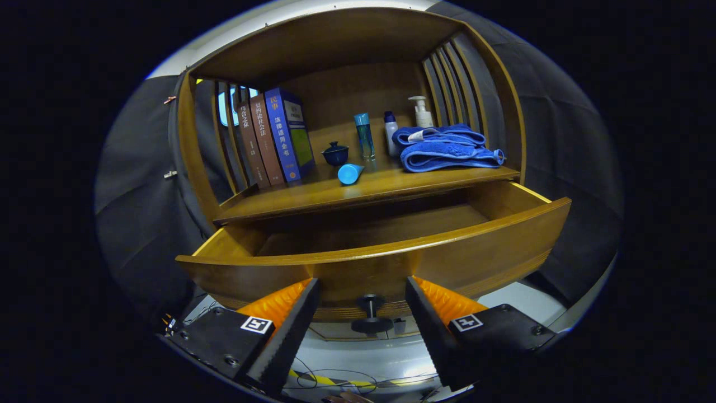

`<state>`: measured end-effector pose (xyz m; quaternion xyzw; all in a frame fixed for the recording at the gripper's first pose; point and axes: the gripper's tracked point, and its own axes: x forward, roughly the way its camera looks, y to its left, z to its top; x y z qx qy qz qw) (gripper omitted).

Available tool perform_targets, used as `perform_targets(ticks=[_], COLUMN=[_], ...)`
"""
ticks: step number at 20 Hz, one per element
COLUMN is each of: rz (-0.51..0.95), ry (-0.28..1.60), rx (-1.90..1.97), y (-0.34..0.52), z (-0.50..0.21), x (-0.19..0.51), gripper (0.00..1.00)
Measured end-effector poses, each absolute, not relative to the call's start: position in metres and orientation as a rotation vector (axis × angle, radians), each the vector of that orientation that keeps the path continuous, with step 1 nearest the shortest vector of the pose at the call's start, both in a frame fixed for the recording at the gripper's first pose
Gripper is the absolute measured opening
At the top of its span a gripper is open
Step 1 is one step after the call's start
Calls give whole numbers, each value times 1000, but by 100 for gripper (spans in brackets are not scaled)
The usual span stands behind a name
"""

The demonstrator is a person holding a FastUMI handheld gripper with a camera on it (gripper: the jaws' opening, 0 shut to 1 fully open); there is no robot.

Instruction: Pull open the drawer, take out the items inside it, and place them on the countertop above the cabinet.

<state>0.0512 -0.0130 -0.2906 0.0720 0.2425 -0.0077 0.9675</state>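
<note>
The gripper (362,288) is spread wide and grasps nothing, its two fingers flanking the small dark round knob (370,313) that sticks out from the front panel of the brown wooden drawer (386,263); neither finger touches the knob. The drawer is pulled out of the brown wooden cabinet (335,42), and the part of its floor that shows beyond the front panel is bare wood, the rest being hidden behind that panel. Just above the drawer lies the polished wooden desk (335,193) surface of the cabinet, set inside an alcove with slatted side walls. On the desk, directly above the drawer's middle, a light blue cylinder (350,173) lies on its side, with a small dark blue lidded cup (335,153) just behind it. Further back stand a tall clear blue bottle (364,136), a small white bottle with a dark cap (391,133) and a white pump dispenser (422,113). Above the drawer's right end rests a folded blue towel (447,148), and above its left end a row of upright books (277,137) leans against the slats. Below the drawer, a white floor (358,350) carries loose cables.
</note>
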Motion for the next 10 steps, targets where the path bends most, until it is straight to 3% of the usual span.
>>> perform_targets(ticks=[10], rz=[-11], ry=[529], rx=[148], y=[-17], z=[-314], x=[106], gripper=[100])
